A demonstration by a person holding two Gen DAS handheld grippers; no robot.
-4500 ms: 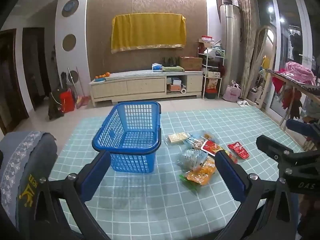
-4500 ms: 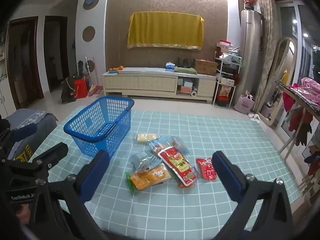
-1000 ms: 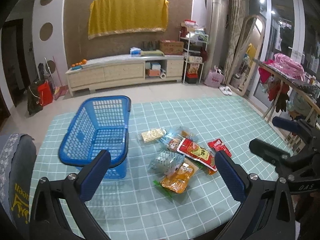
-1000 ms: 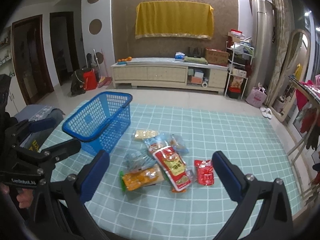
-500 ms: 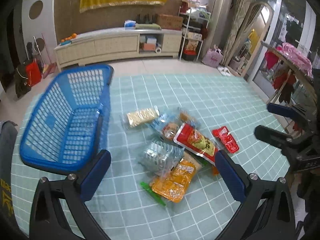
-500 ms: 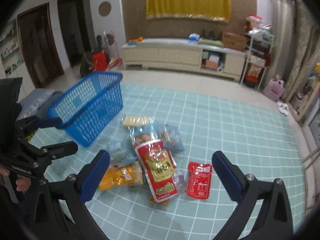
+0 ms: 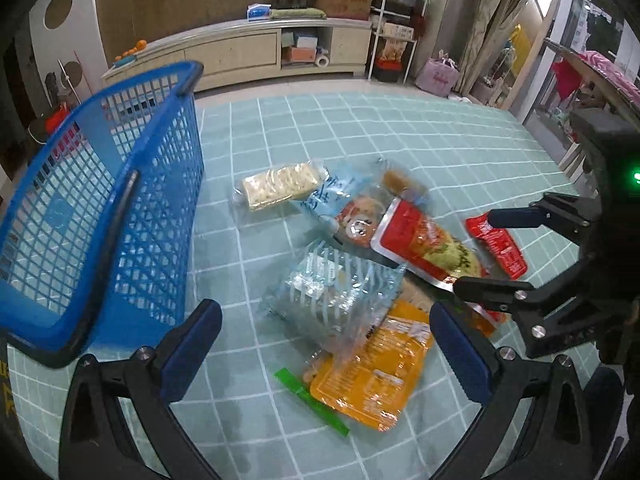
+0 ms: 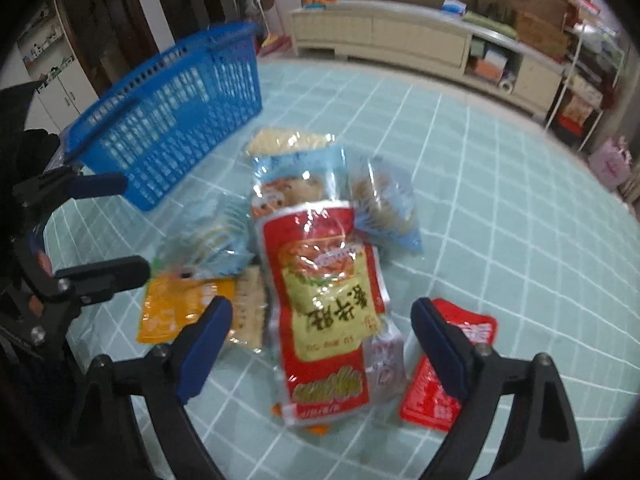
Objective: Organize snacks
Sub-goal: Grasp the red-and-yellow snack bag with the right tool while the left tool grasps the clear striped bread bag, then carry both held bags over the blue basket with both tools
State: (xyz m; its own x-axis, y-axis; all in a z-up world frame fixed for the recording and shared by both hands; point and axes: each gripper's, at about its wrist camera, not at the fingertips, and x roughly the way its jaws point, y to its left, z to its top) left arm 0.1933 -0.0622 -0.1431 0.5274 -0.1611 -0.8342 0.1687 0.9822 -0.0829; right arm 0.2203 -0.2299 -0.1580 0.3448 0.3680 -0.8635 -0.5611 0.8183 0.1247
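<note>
A pile of snack packets lies on the teal checked tablecloth (image 7: 360, 136). My left gripper (image 7: 324, 344) is open, low over a clear blue-striped packet (image 7: 328, 300) and an orange packet (image 7: 372, 372). My right gripper (image 8: 322, 340) is open, low over a big red and yellow packet (image 8: 324, 304), with a small red sachet (image 8: 452, 360) by its right finger. A cracker packet (image 7: 280, 186) and light blue bags (image 8: 296, 176) lie behind. The empty blue basket (image 7: 92, 200) stands to the left; it also shows in the right wrist view (image 8: 172, 108).
The right gripper shows in the left wrist view (image 7: 500, 252), and the left gripper shows in the right wrist view (image 8: 96, 228). A long cream cabinet (image 7: 248, 56) and shelves stand beyond the table's far edge.
Both grippers have dropped down and moved forward onto the snack pile, which now looks much bigger. Both stay open. The packets and the basket have not moved.
</note>
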